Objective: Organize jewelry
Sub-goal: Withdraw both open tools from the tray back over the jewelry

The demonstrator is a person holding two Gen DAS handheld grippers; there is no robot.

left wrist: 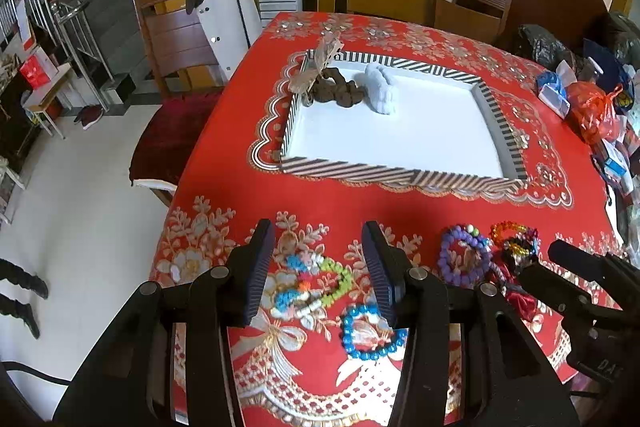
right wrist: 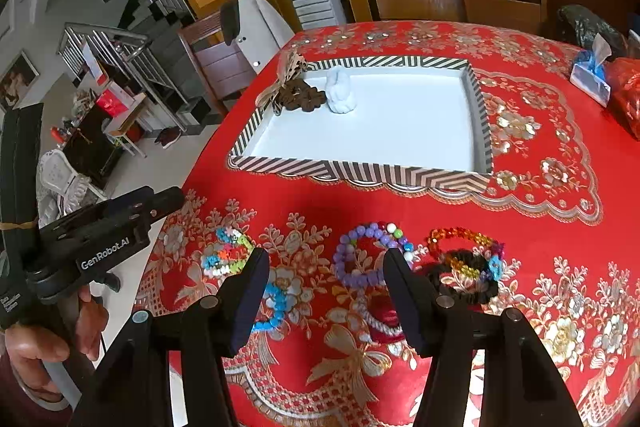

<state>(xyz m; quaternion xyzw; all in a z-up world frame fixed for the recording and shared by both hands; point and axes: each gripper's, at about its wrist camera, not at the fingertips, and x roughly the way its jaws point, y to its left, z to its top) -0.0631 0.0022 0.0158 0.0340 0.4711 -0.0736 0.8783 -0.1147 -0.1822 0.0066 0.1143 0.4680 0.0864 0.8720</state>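
Note:
A striped tray [left wrist: 400, 175] [right wrist: 360, 173] with a white floor sits mid-table; inside at its far left lie a brown bead string [left wrist: 340, 91] [right wrist: 302, 99], a white fluffy piece [left wrist: 380, 87] [right wrist: 340, 91] and a beige bow [left wrist: 320, 67]. Near the front edge lie a multicolour bracelet [left wrist: 316, 283] [right wrist: 226, 253], a blue bracelet [left wrist: 370, 333] [right wrist: 276, 303], a purple bracelet [left wrist: 464, 257] [right wrist: 362, 255], a rainbow bracelet [right wrist: 464, 241] and a black scrunchie [right wrist: 464, 281]. My left gripper [left wrist: 318, 267] is open above the multicolour bracelet. My right gripper [right wrist: 326, 287] is open above the purple bracelet.
Red embroidered tablecloth [right wrist: 540, 227]. Plastic bags and boxes [left wrist: 592, 103] clutter the right side of the table. Wooden chairs [left wrist: 180, 39] stand at the left and far sides. The table's front-left edge drops to the floor [left wrist: 80, 207].

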